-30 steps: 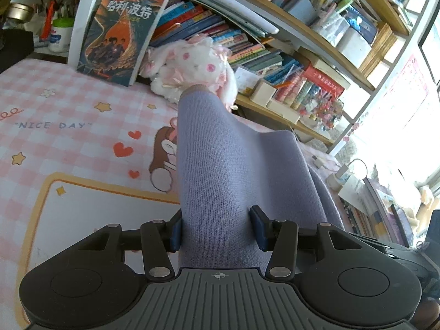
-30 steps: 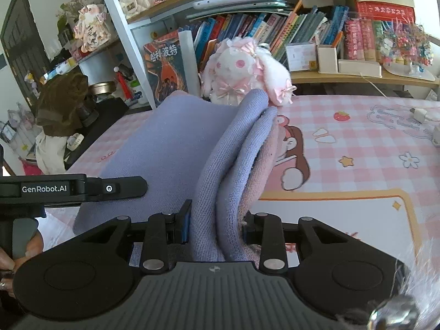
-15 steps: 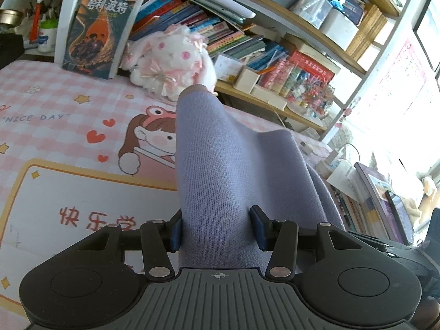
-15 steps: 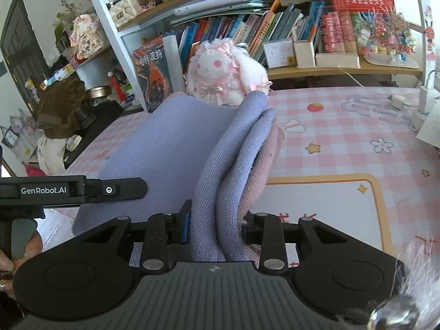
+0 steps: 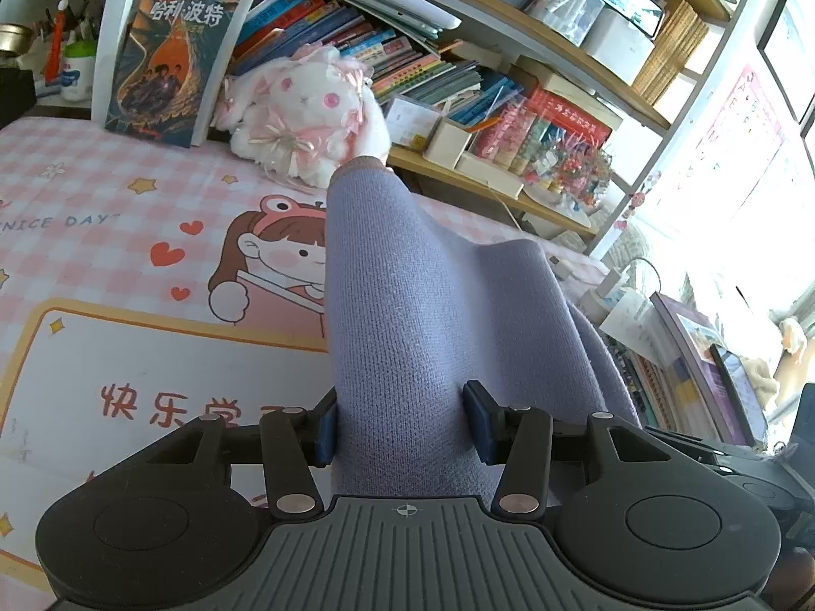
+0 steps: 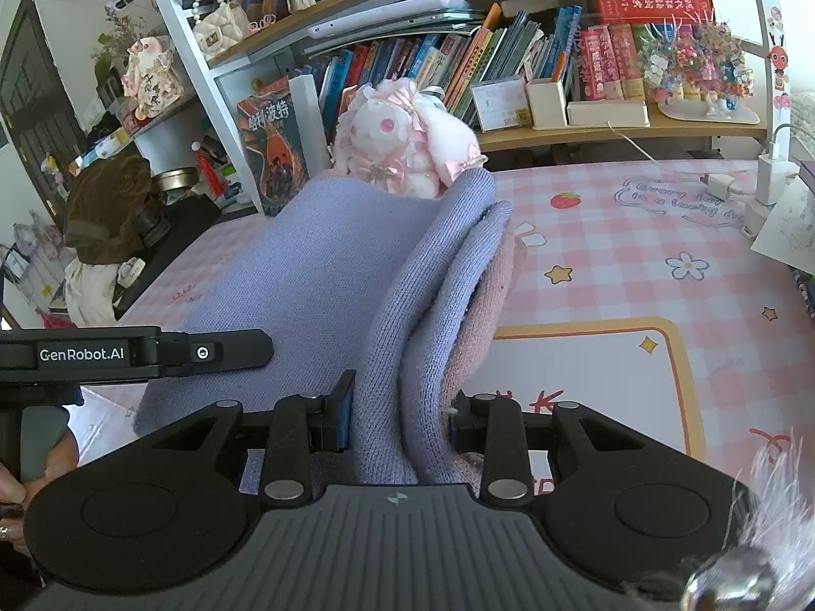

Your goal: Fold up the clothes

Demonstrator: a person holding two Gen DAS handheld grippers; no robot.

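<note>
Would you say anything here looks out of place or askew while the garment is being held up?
Nothing looks damaged or spilled. The purple knit garment is clamped by both the left gripper and the right gripper. In the right wrist view its folded layers bunch unevenly, with a pink edge showing.

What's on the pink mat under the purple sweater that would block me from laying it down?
Nothing visible does. Both the left gripper and the right gripper are shut on the purple sweater, and the mat showing around it is bare. The plush toy sits farther back by the shelf.
</note>
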